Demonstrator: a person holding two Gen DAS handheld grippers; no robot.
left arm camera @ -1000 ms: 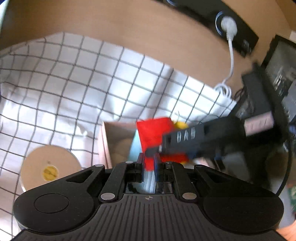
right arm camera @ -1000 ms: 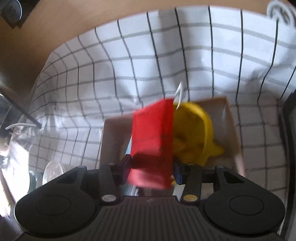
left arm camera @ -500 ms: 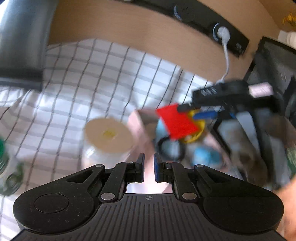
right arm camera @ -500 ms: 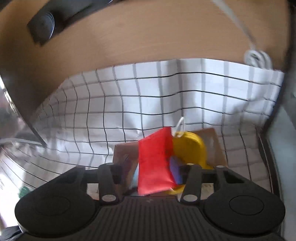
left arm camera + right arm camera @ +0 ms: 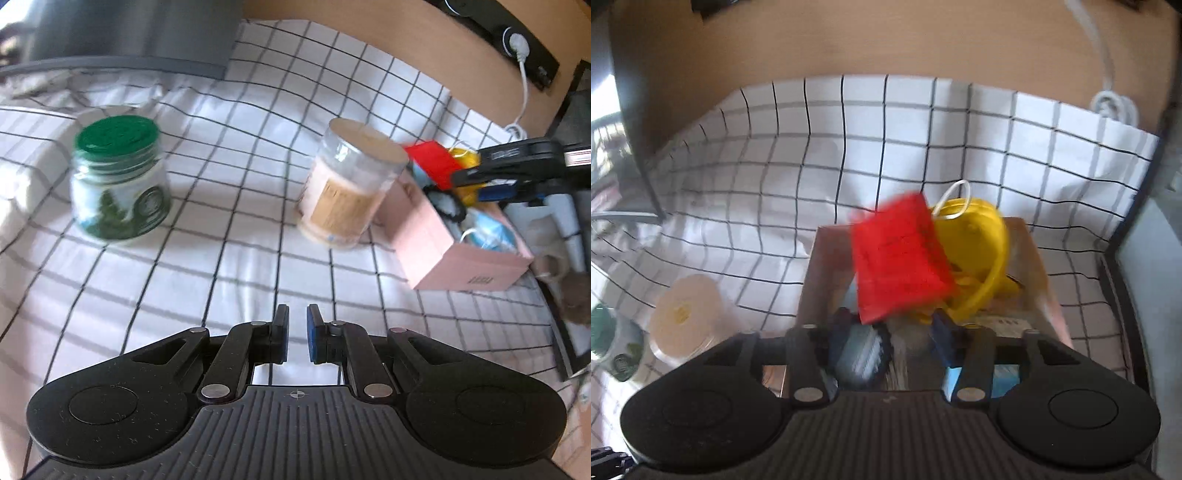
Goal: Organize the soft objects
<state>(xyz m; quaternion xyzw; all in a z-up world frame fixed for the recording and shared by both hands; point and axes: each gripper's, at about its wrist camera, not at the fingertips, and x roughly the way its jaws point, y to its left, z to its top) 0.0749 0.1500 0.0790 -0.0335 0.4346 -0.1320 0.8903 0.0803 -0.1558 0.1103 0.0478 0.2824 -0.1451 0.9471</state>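
Note:
A pink box (image 5: 443, 251) stands on the checked cloth and holds soft things: a yellow one (image 5: 979, 236), a blue one (image 5: 491, 230) and a black-and-white one (image 5: 448, 205). My right gripper (image 5: 890, 332) is open above the box (image 5: 809, 273), and a blurred red soft square (image 5: 899, 258) is loose just ahead of its fingers, over the box. In the left wrist view the right gripper (image 5: 517, 166) reaches over the box next to the red square (image 5: 430, 160). My left gripper (image 5: 297, 332) is empty, its jaws nearly closed, low over the cloth.
A jar with a tan lid (image 5: 347, 184) stands just left of the box; it also shows in the right wrist view (image 5: 689, 314). A green-lidded jar (image 5: 118, 177) stands farther left. A grey appliance (image 5: 129, 33) is at the back left. A power strip (image 5: 517, 44) runs along the wooden wall.
My left gripper let go of the red square and pulled back and left from the box. My right gripper opened and the red square came free over the box.

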